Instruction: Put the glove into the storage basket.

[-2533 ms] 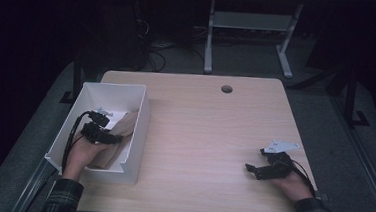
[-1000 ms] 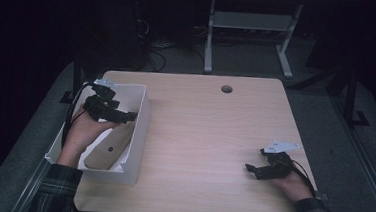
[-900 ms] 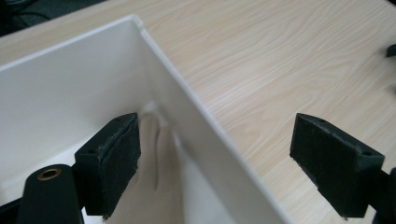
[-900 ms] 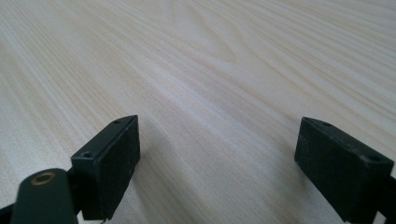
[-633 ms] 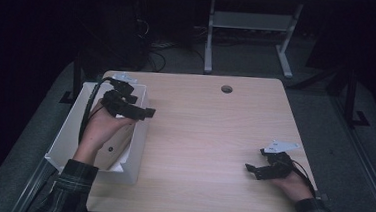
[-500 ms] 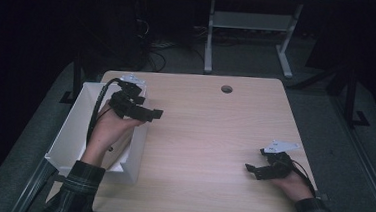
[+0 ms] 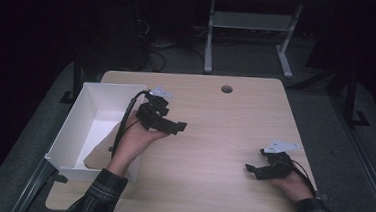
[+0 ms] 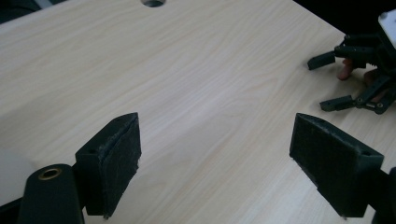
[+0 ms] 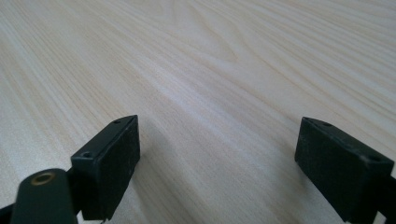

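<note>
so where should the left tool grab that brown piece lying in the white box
Take the brown piece by its upper tip, coming from above: the white box has walls all round, and its open top is the only way in. The piece lies flat on the floor, so the left tool, open now, would likely need one jaw slid under the edge.

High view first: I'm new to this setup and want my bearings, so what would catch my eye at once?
The white box at the table's left edge stands out, with a brown flat thing lying in its near end. The left hand-held gripper hovers just right of the box over the bare wooden table, jaws wide open and empty. The right hand-held gripper sits near the table's near right corner, also open.
</note>
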A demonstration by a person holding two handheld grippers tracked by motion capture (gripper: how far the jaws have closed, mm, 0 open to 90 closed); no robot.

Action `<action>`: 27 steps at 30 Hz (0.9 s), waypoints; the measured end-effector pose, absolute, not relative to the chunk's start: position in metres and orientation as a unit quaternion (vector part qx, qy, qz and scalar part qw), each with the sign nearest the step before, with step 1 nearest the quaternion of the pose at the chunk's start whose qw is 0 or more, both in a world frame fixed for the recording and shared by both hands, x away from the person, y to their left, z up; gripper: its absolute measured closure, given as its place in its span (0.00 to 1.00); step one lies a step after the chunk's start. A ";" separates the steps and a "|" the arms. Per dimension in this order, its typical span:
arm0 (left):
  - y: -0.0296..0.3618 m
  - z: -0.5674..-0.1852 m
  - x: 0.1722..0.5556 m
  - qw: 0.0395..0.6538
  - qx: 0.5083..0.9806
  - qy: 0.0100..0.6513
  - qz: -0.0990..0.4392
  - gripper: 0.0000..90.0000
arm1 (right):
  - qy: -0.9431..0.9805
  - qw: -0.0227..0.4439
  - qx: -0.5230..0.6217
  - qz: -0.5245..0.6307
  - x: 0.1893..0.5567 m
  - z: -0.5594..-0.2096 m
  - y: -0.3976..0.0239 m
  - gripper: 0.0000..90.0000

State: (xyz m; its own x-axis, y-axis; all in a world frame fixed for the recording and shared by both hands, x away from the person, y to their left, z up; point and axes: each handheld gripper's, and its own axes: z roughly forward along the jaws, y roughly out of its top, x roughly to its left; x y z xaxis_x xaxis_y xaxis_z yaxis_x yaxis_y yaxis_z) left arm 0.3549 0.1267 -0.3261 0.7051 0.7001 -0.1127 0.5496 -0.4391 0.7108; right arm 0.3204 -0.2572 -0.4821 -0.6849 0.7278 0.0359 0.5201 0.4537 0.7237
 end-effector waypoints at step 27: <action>0.082 -0.439 0.330 0.344 0.879 0.324 0.068 0.18 | 0.841 0.140 0.370 0.368 0.320 -0.482 -0.257 0.15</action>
State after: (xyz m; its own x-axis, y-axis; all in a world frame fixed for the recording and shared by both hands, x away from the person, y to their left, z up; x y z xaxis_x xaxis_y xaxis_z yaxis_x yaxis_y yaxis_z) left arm 0.3301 0.0817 -0.4393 0.7804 0.6165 -0.1042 0.5234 -0.5529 0.6483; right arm 0.3201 -0.2571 -0.4821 -0.6866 0.7262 0.0368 0.5199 0.4549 0.7230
